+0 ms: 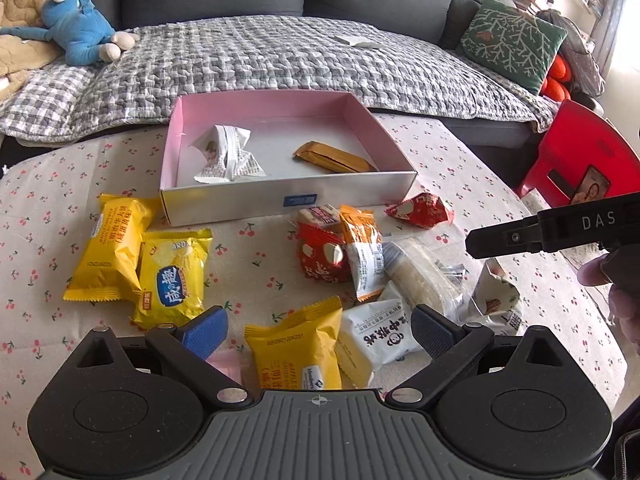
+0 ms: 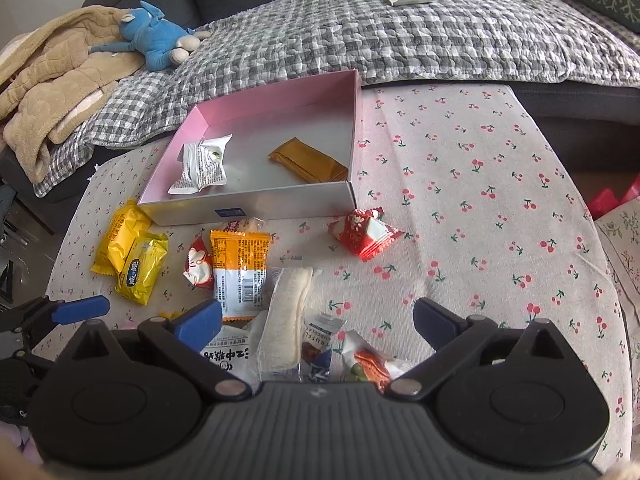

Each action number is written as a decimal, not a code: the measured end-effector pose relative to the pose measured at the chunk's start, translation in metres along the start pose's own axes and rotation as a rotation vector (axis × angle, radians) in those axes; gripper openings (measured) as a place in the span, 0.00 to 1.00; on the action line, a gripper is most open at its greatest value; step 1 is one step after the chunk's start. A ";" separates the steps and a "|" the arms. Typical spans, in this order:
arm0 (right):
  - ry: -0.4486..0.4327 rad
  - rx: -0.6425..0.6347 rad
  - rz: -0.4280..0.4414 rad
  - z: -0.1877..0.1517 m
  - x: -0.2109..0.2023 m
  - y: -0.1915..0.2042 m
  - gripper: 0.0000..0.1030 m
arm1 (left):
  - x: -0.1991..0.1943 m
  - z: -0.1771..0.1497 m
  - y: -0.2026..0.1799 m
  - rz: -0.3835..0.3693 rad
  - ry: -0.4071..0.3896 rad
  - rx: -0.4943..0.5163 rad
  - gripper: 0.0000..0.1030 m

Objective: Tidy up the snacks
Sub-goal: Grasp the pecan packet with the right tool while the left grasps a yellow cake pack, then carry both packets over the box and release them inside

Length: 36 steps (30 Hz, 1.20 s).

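Hovering over the scattered snacks with both tools spread wide and holding nothing — left gripper [image 1: 320, 330] above a yellow waffle pack [image 1: 298, 346] and a white pack [image 1: 378, 338], right gripper [image 2: 318, 320] above a pale rice-cake bar [image 2: 286, 316] and a truffle chocolate packet [image 2: 320, 344].

Waiting at the far side of the cherry-print tablecloth [image 2: 480, 184]: the pink-lined box [image 1: 280, 100], already holding a white wrapped snack [image 1: 226, 154] and a brown bar [image 1: 334, 158]. Lying loose outside it: two more yellow packs [image 1: 140, 264], an orange-and-white pack [image 1: 362, 252], red packets [image 1: 420, 210].

Risking, judging from the clutter:
- pinching two overlapping wrappers at once, since the packs under each tool are lying half across one another;
- sliding off glossy, puffy film and squeezing air instead of snack;
- bunching the cloth if the fingertips come down too deep;
- crowding — both tools working close together, the right one's finger already showing at the edge of the left view.
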State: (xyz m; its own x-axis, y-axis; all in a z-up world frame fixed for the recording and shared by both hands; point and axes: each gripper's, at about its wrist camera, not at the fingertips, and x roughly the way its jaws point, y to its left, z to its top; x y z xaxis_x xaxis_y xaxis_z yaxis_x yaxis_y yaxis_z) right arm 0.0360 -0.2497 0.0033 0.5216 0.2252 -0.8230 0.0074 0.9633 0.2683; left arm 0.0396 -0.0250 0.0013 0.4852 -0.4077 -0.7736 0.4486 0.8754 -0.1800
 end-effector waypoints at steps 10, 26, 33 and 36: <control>0.075 0.030 -0.068 -0.019 0.008 -0.017 0.92 | 0.014 -0.014 -0.006 -0.037 0.092 0.013 0.81; 0.151 -0.004 -0.124 -0.038 0.026 -0.015 0.57 | 0.030 -0.027 -0.004 0.109 0.150 0.087 0.50; 0.106 -0.015 -0.132 -0.035 0.019 -0.017 0.34 | 0.026 -0.027 -0.004 0.106 0.138 0.069 0.40; 0.097 -0.017 -0.137 -0.033 0.019 -0.018 0.34 | 0.022 -0.027 -0.005 0.087 0.132 0.063 0.39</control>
State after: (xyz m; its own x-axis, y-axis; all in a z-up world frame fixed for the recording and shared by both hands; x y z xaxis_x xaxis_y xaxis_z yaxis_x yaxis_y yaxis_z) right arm 0.0173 -0.2575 -0.0338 0.4319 0.1036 -0.8960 0.0580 0.9881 0.1422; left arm 0.0278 -0.0317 -0.0315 0.4231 -0.2892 -0.8587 0.4574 0.8863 -0.0731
